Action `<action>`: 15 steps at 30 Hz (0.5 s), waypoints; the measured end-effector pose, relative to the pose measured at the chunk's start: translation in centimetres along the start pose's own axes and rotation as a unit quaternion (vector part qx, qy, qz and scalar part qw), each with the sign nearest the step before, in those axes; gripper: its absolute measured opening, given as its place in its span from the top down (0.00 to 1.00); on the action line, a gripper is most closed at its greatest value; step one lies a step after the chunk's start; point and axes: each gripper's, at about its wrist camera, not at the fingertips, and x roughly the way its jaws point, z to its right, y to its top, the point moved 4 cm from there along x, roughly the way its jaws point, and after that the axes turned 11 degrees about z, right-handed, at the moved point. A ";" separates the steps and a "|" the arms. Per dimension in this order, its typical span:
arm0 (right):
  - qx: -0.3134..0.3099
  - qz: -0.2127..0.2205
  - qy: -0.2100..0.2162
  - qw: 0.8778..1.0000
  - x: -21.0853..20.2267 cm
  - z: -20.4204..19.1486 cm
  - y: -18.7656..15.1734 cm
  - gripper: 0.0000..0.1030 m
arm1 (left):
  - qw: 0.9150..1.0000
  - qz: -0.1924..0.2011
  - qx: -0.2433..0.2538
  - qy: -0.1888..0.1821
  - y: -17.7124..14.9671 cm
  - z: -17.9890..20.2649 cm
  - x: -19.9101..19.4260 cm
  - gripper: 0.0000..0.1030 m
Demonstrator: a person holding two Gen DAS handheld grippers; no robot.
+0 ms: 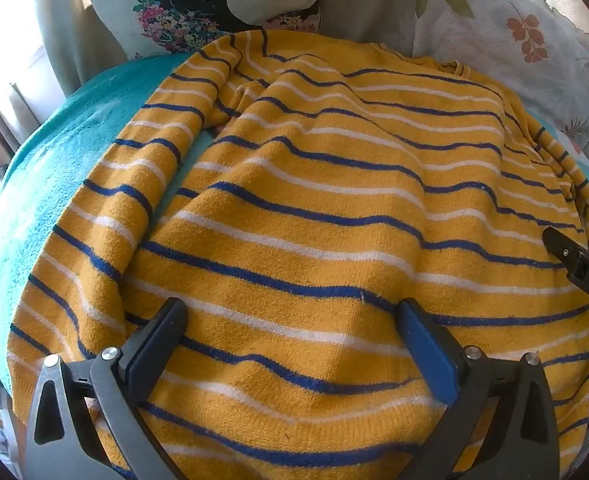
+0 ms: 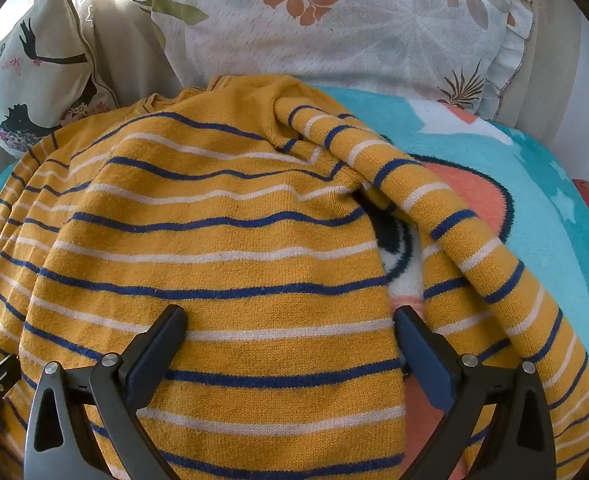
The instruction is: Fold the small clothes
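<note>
Looking along the left gripper (image 1: 292, 340), its jaws stand spread wide and grasp nothing, hanging over the lower body of a yellow striped sweater (image 1: 314, 208) that lies spread on a teal blanket (image 1: 54, 168). The hem runs across just beneath the jaws, and the garment's long axis leads away from the gripper toward the collar near the bird-print cushion (image 1: 198, 4) and the leaf-print pillow (image 1: 494, 40). The left sleeve (image 1: 106, 208) lies out to the left, alongside the body with a strip of blanket showing between them. The right gripper's finger (image 1: 578, 264) pokes in at the right edge.

From the right gripper (image 2: 292, 344), likewise spread and empty, the sweater's body fills the space below and ahead. The right sleeve (image 2: 454, 232) slants from the shoulder down toward the lower right, just beside the right-hand jaw, over the blanket's patterned part (image 2: 474, 196).

Judging by this, each sleeve lies on its own gripper's outer side, so each hand is nearer its own sleeve for folding inward.
</note>
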 end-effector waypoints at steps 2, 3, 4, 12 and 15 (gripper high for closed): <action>0.000 0.000 0.000 1.000 0.0 0.0 0.0 0.00 | 1.000 0.000 0.000 0.000 0.1 0.0 0.1 0.00; 0.000 0.000 0.000 1.000 0.0 0.0 0.0 0.00 | 1.000 0.002 0.000 0.000 -0.1 0.0 0.0 0.00; 0.000 0.000 0.000 1.000 0.0 0.0 0.0 0.00 | 1.000 0.003 0.000 -0.001 -0.2 0.0 -0.1 0.00; 0.000 0.000 0.000 1.000 0.0 0.0 0.0 0.00 | 1.000 0.003 0.000 -0.001 -0.1 0.0 -0.1 0.00; 0.000 0.000 0.000 1.000 0.0 0.0 0.0 0.00 | 1.000 0.005 0.000 -0.001 -0.1 0.0 -0.1 0.00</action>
